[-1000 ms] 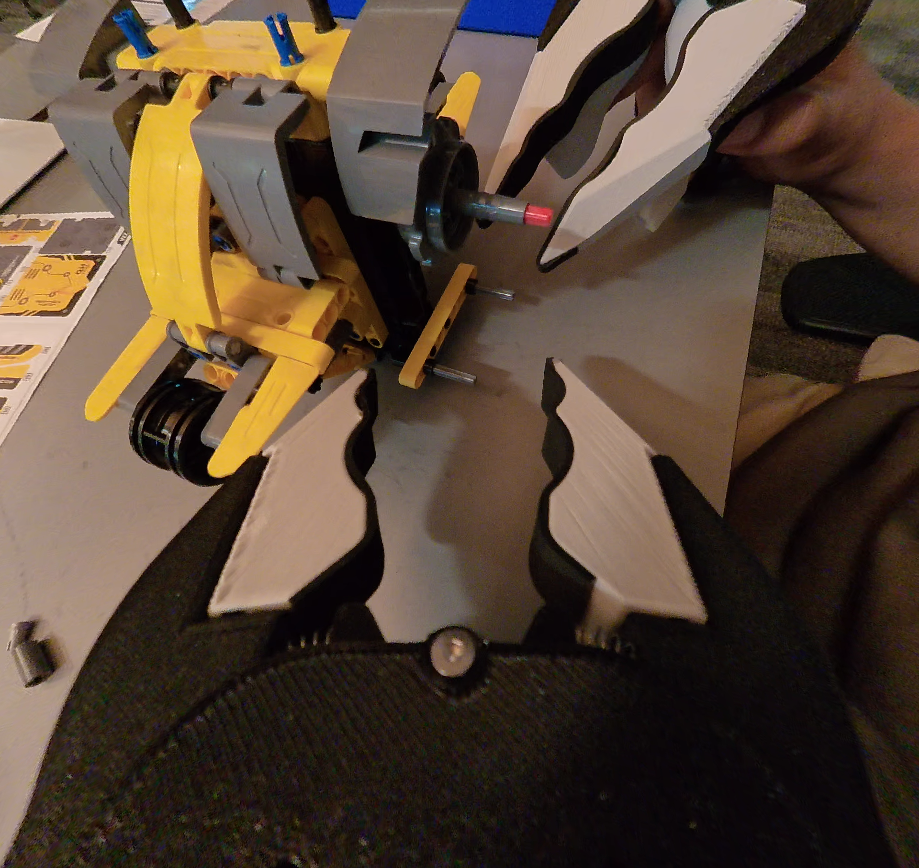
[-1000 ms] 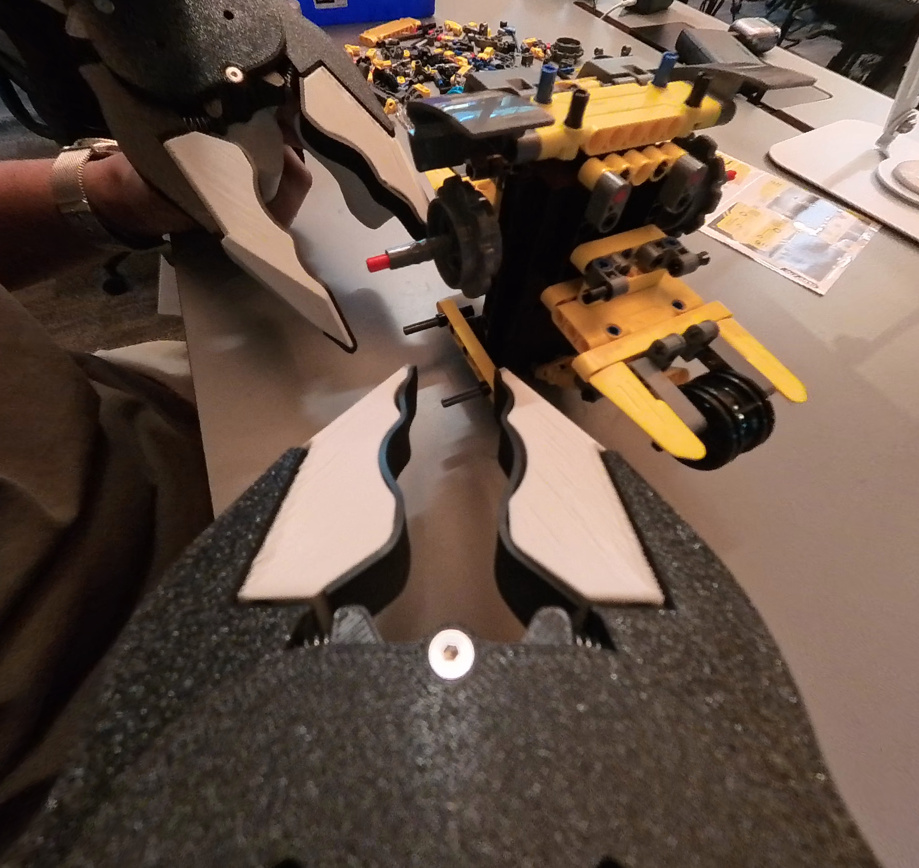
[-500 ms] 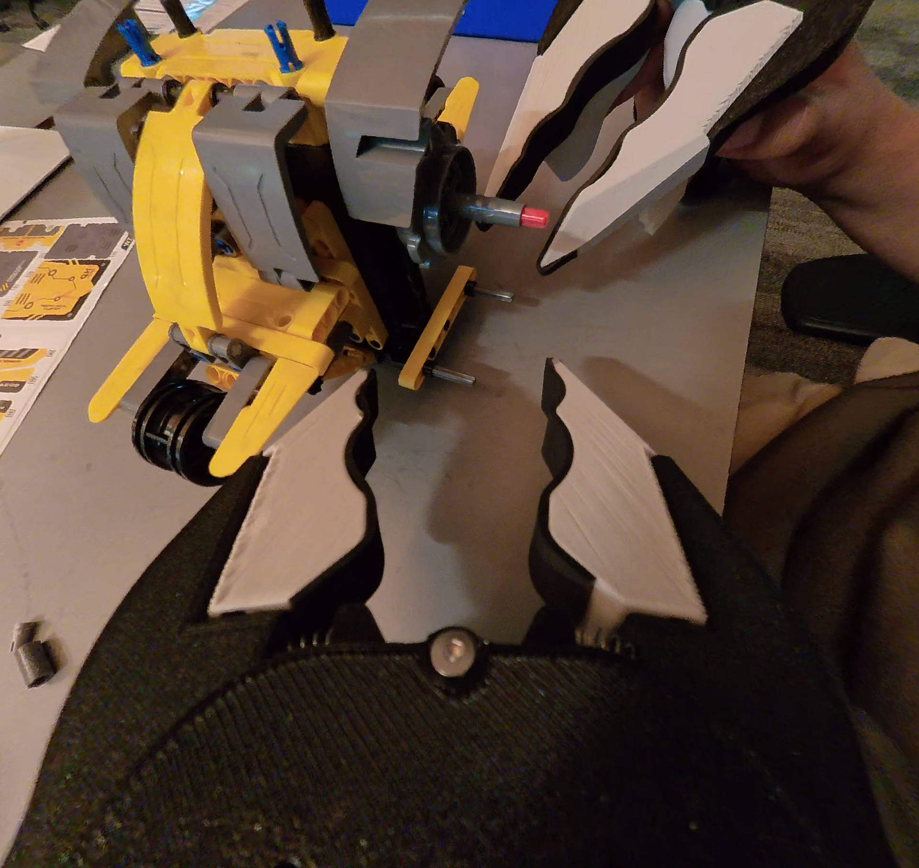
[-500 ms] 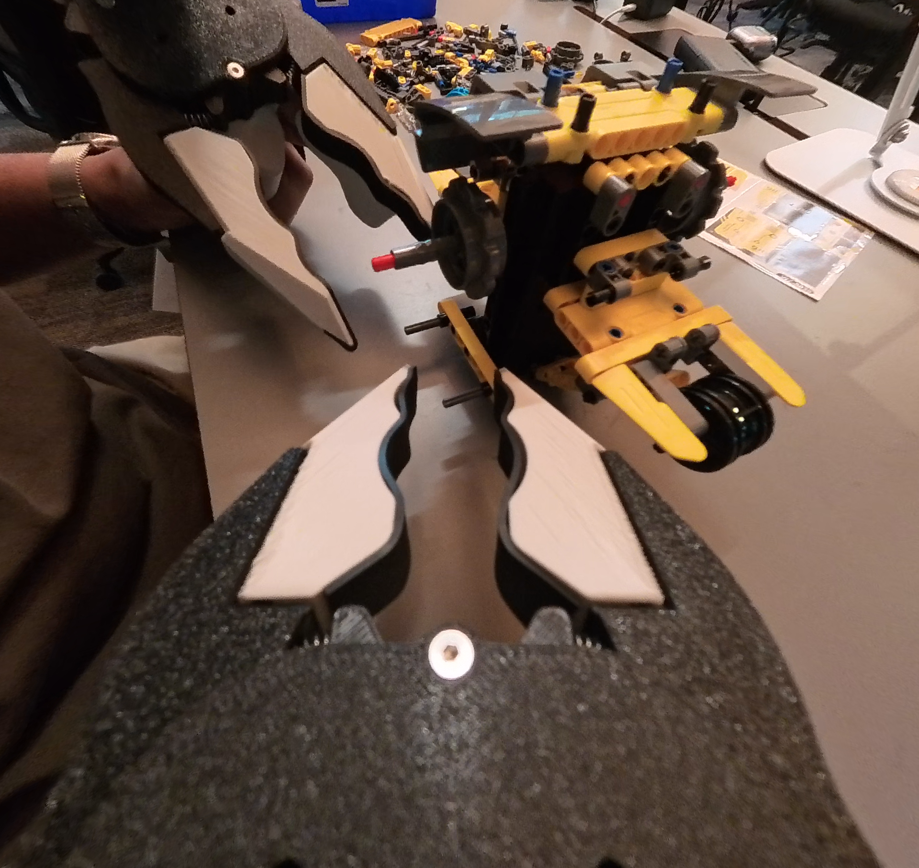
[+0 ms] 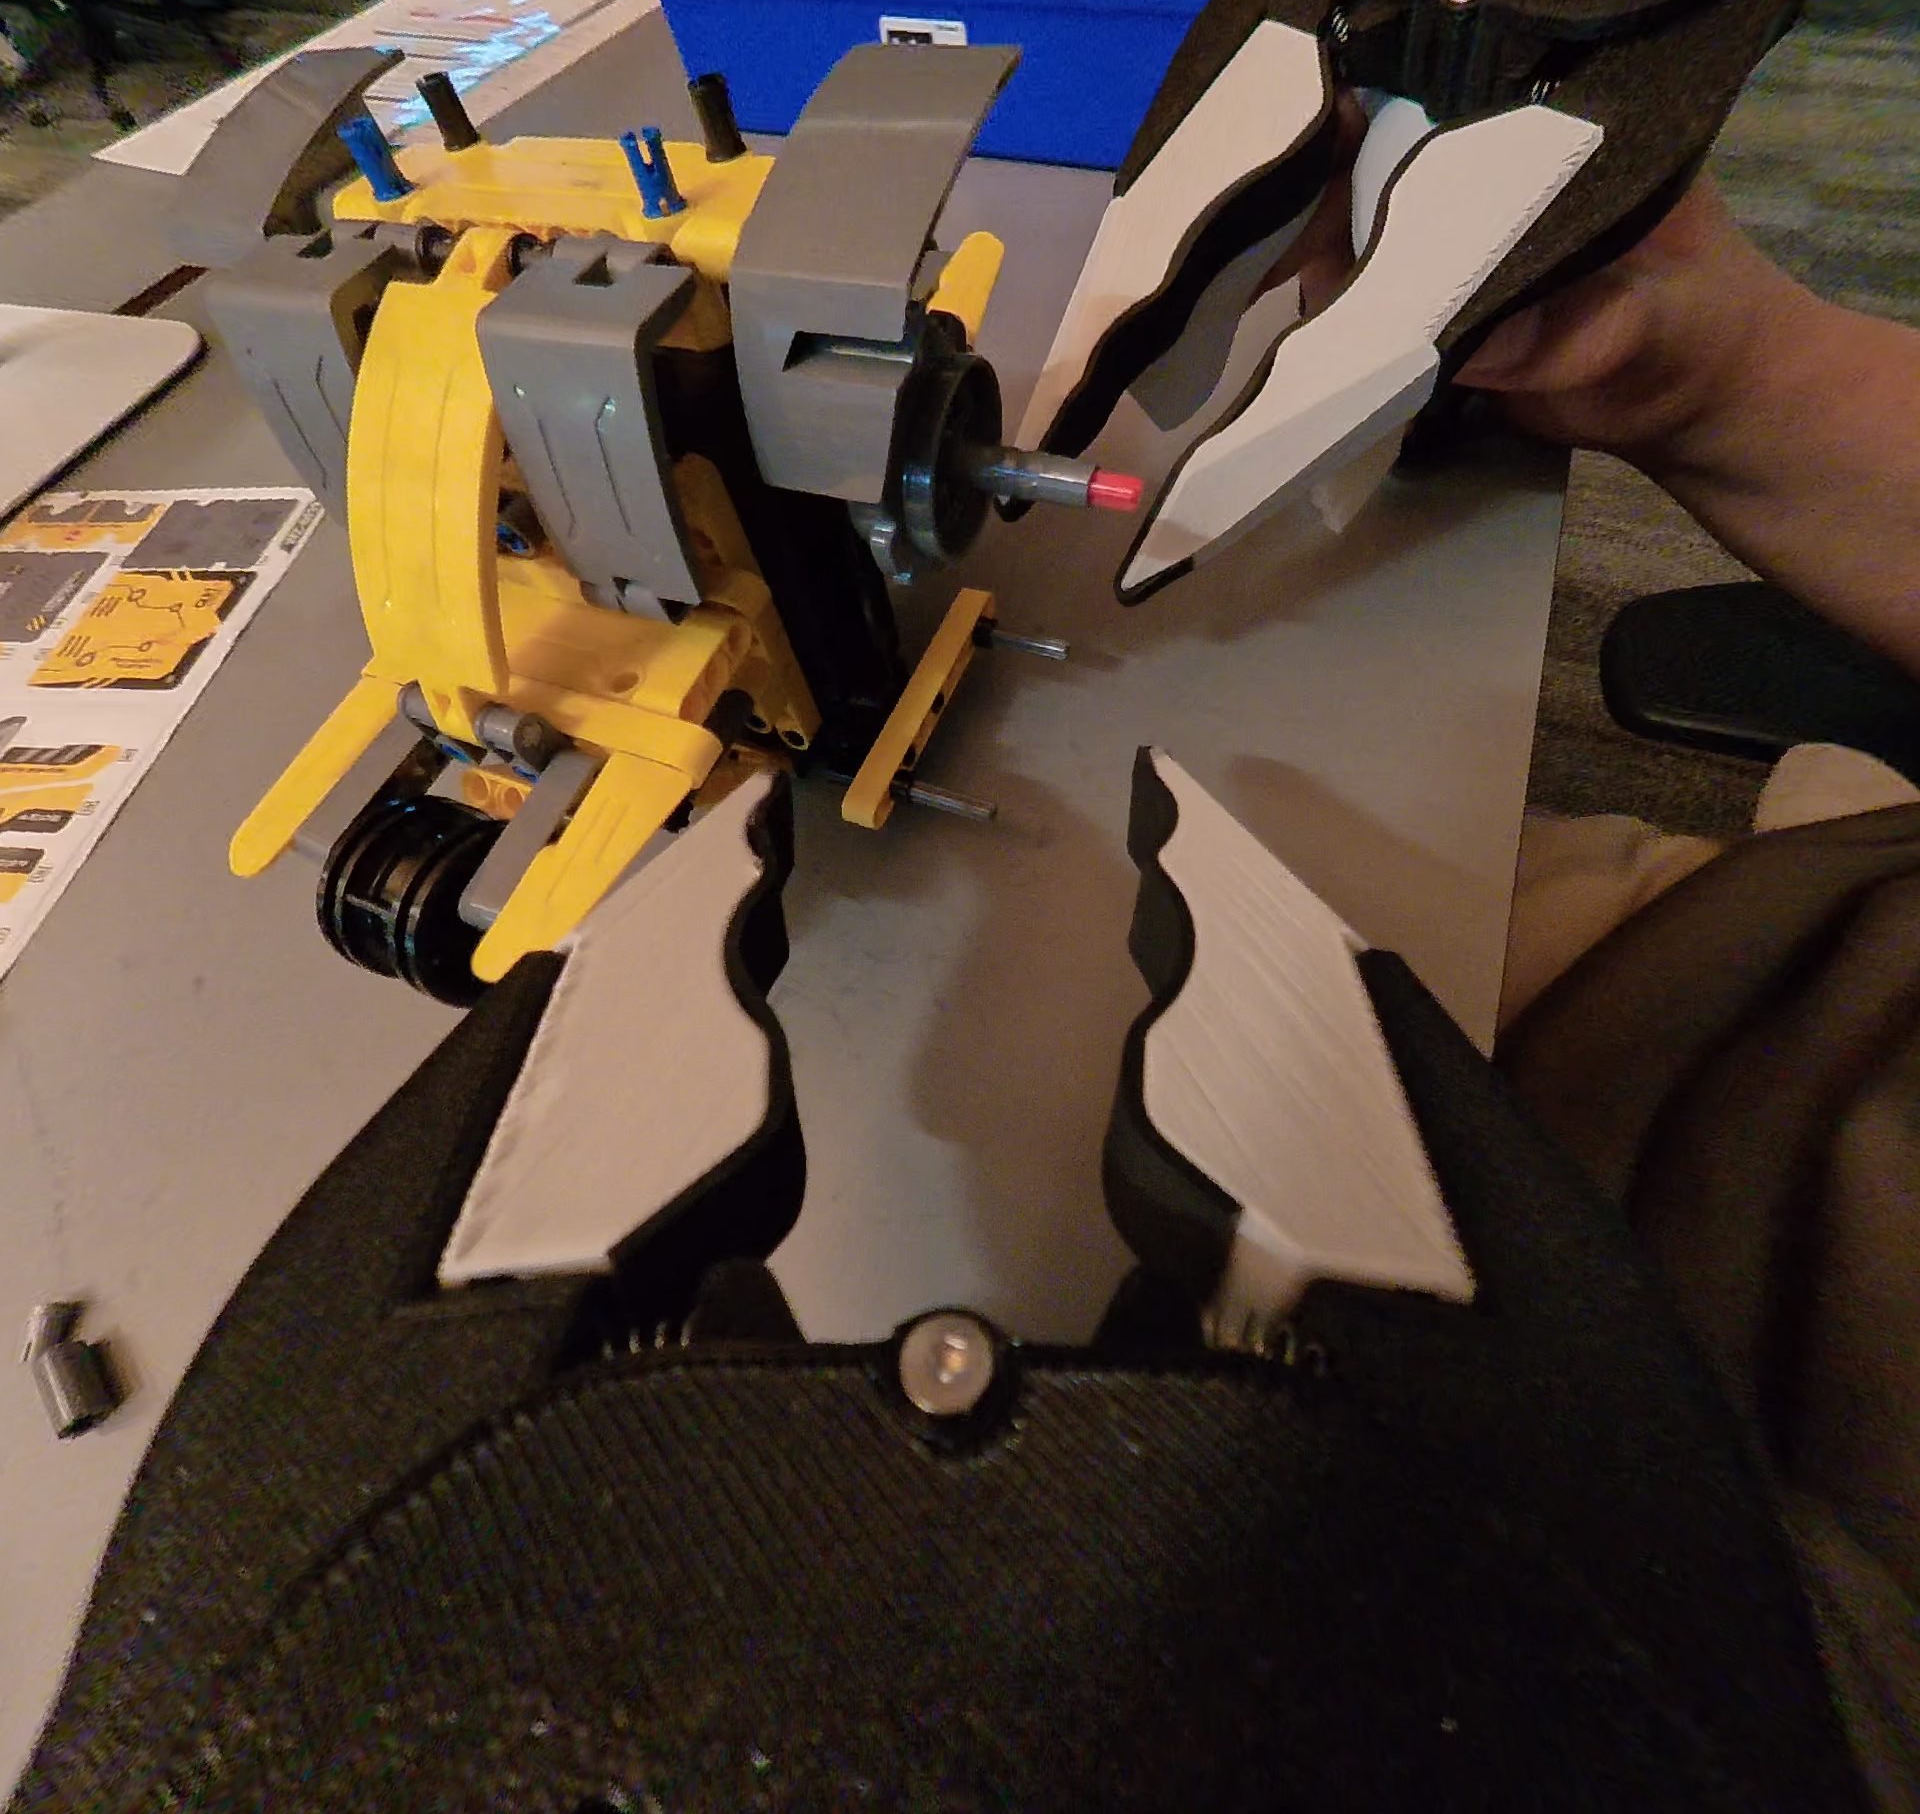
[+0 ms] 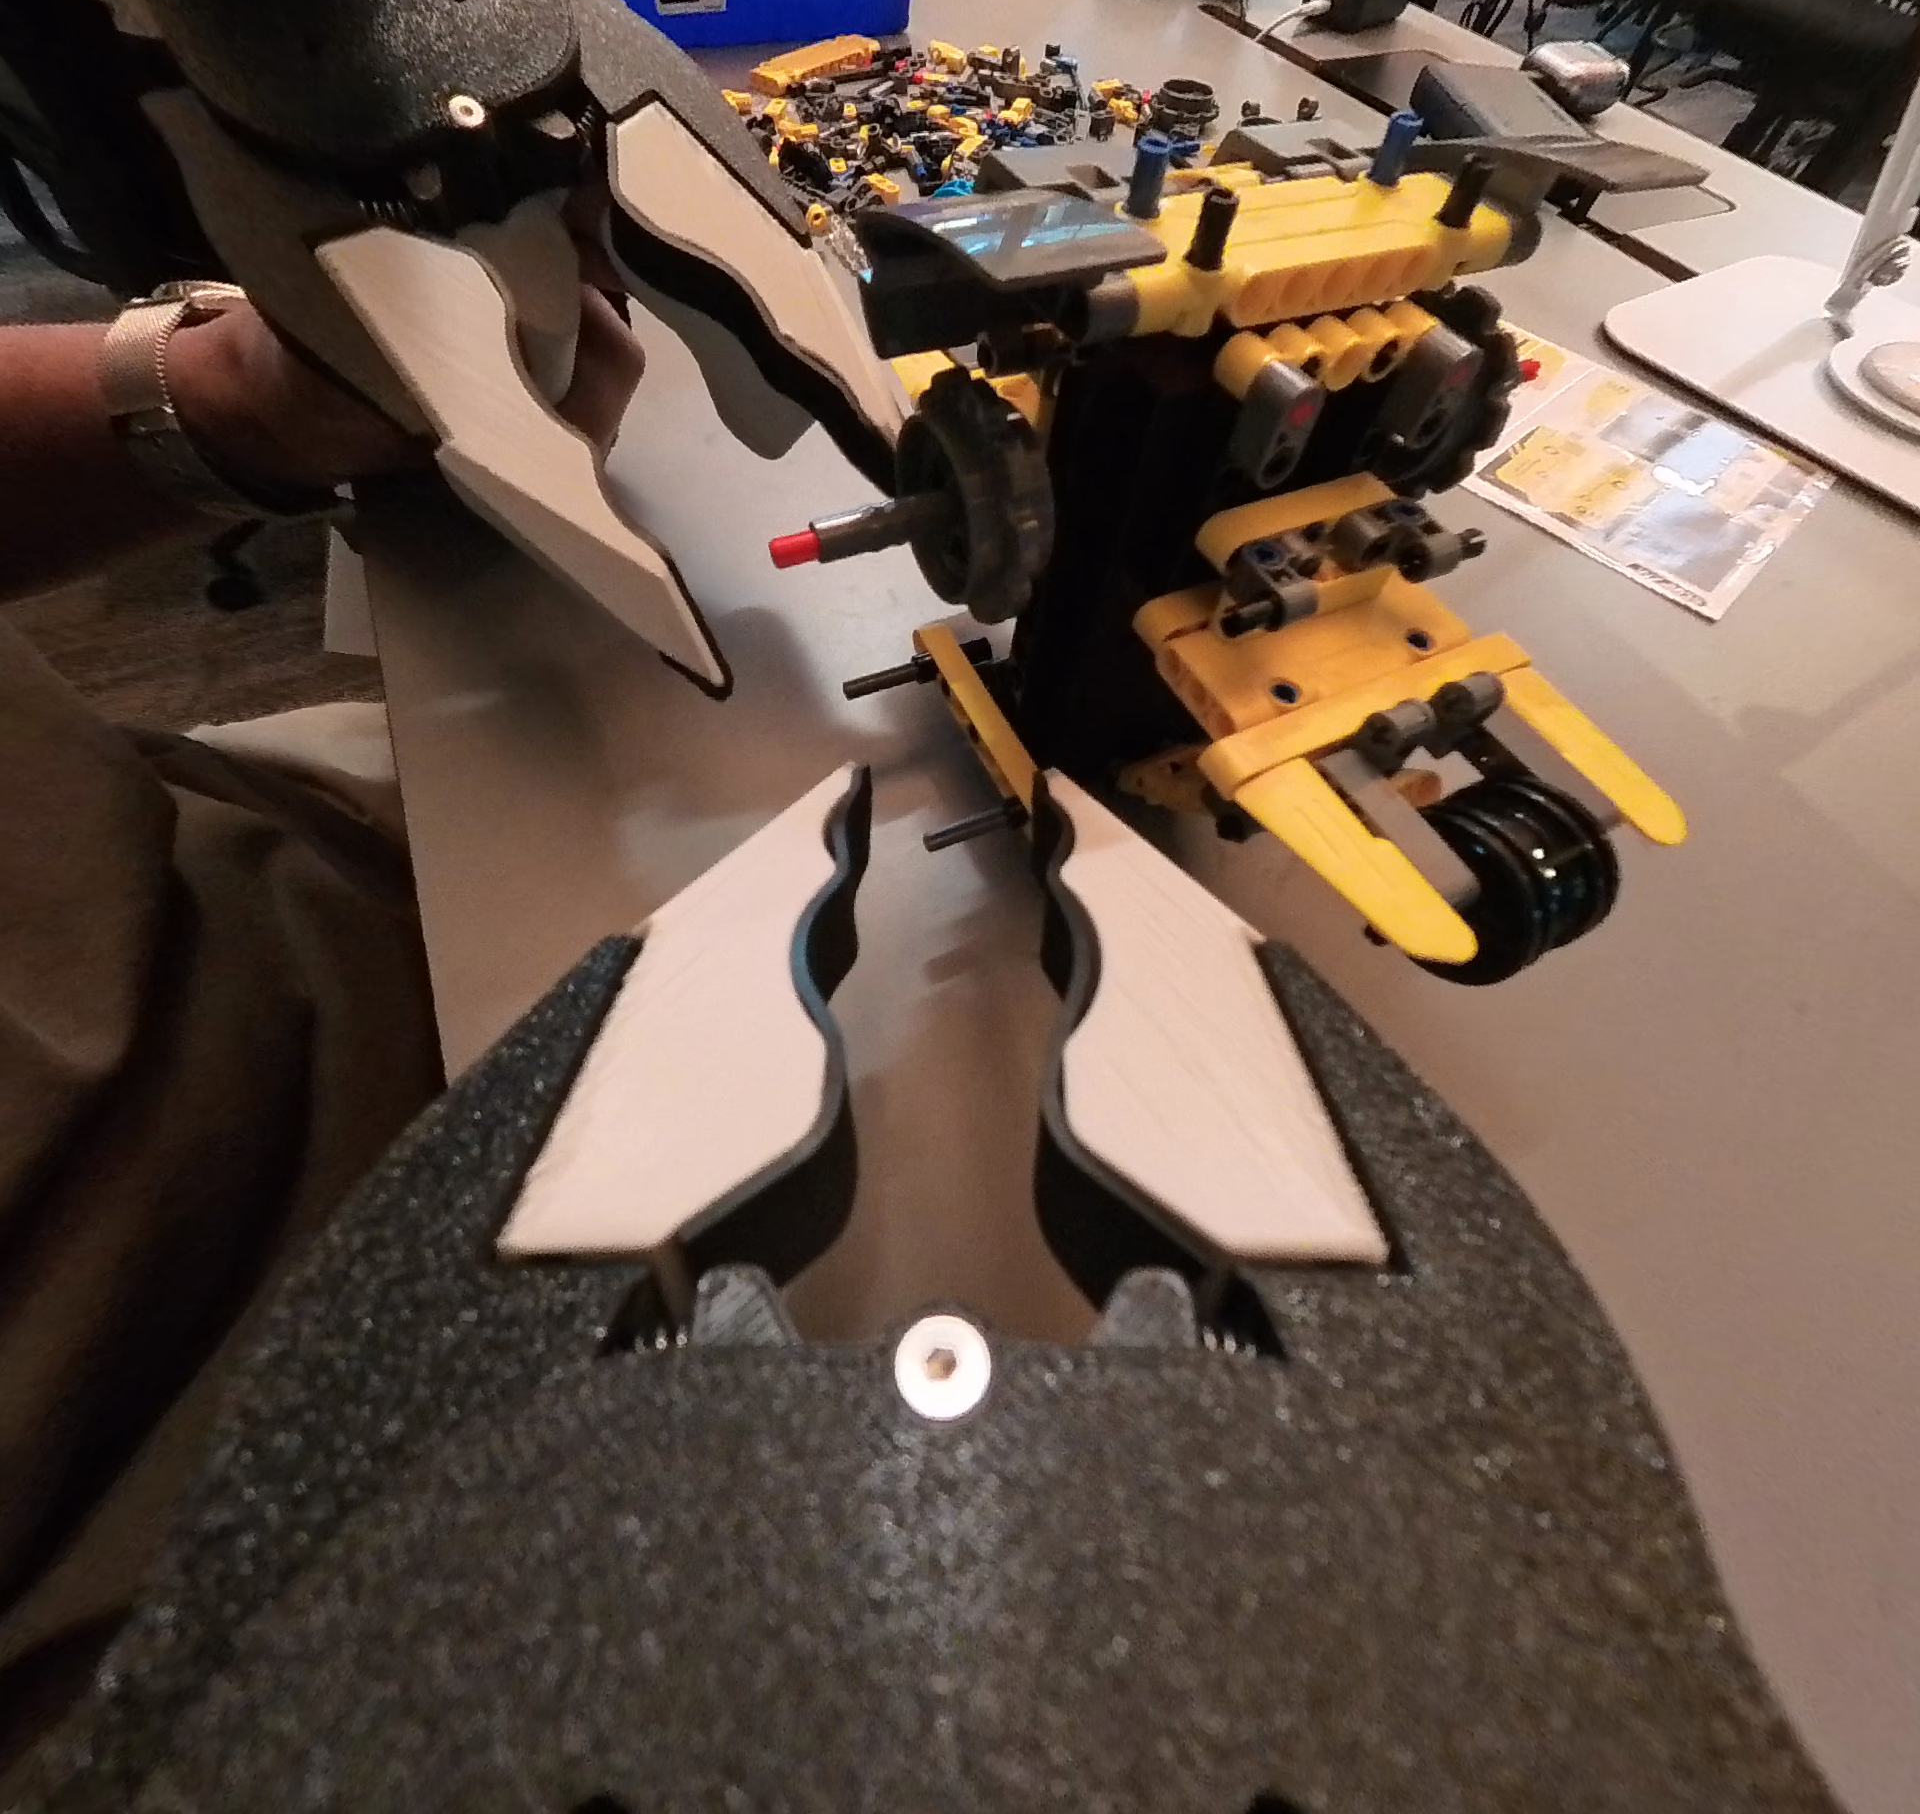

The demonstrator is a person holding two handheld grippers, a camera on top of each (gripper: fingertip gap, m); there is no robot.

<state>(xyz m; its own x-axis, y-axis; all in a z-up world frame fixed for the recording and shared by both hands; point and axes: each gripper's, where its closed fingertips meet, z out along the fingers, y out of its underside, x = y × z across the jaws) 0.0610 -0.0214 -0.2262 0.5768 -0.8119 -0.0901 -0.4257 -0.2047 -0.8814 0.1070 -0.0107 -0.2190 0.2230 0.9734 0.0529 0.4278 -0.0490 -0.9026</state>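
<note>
Tongs left point(image 5: 961, 777) apart, empty | tongs right point(image 6: 951, 793) apart beside yellow model point(image 6: 1299, 476)

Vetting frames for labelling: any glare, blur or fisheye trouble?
Left wrist view: dim and warm, sharp on the yellow model, soft shadow under the left tongs, edges bowed. Right wrist view: brighter, glare on the grey table, far parts pile soft.
</note>
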